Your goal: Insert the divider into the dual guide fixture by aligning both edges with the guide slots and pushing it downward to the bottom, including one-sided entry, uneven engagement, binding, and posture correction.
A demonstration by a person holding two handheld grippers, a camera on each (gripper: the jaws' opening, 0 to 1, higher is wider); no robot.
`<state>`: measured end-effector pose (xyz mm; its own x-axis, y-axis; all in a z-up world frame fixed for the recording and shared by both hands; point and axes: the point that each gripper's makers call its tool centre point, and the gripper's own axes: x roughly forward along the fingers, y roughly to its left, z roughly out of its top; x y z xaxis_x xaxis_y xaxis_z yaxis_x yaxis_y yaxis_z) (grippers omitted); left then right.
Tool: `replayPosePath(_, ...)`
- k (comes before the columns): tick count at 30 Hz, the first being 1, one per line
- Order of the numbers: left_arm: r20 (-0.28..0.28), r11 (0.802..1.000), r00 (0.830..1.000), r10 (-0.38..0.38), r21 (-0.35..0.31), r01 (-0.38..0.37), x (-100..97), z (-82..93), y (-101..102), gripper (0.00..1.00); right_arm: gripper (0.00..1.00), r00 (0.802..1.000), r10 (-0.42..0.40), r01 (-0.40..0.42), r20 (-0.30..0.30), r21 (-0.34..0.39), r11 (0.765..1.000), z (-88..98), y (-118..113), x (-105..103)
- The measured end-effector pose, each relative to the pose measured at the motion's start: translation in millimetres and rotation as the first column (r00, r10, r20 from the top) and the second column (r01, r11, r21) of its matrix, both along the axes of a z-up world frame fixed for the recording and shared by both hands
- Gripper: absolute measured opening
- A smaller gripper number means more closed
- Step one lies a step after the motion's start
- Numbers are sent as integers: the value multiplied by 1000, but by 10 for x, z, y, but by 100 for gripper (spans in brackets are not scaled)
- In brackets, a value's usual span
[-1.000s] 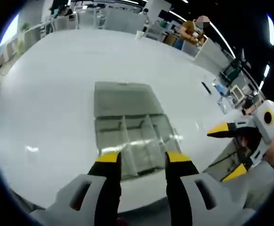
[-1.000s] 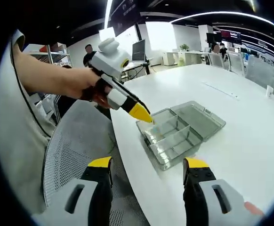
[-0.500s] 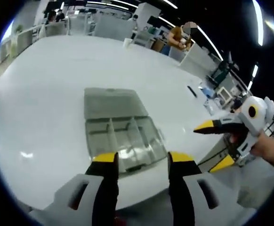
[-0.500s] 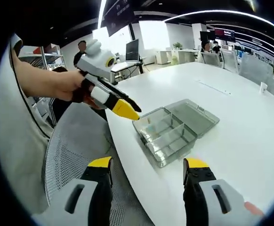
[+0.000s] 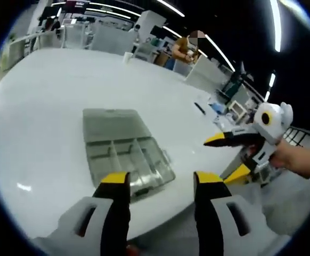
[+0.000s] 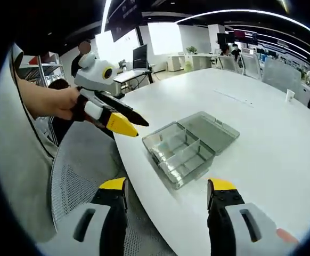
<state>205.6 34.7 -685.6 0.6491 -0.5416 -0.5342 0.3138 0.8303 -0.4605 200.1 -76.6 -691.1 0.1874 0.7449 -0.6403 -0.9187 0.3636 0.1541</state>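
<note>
Box (image 5: 124,150) of clear plastic sits on the white table (image 5: 48,90) near the edge closest to the person, lid folded open flat behind the compartmented half. Thin upright walls split the tray (image 6: 177,151) into sections; these look like the dividers standing in their guide slots, which would explain why nothing is carried.

Left gripper (image 5: 156,182): jaws spread, nothing between them, held off the table short of the box. In the right gripper view it (image 6: 124,120) is gripped in a hand (image 6: 59,102) beside the box's near corner, not touching it.

Right gripper (image 6: 167,189): jaws apart, empty, hovering over the table edge and a mesh chair (image 6: 78,181). In the left gripper view it (image 5: 230,154) hangs off to the side past the table edge.

Judgement: both tools clear of the box suggests either pre-approach or insertion finished.

Unclear: transparent walls blur together, so I cannot tell how many dividers there are, whether each is fully seated, or whether one sits tilted. Slots themselves too small to resolve.
</note>
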Motion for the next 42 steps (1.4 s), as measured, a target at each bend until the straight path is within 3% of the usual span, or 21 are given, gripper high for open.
replayPosePath(11, 77, 998, 996, -48, -24, 50, -47, 127, -50, 49, 57, 999, -37, 37, 2, -18, 999, 5, -47, 17)
replayPosePath(42, 177, 991, 978, -114, -43, 124, -115, 312, -176, 56, 56, 982, -190, 190, 12, -51, 980, 7, -554, 307)
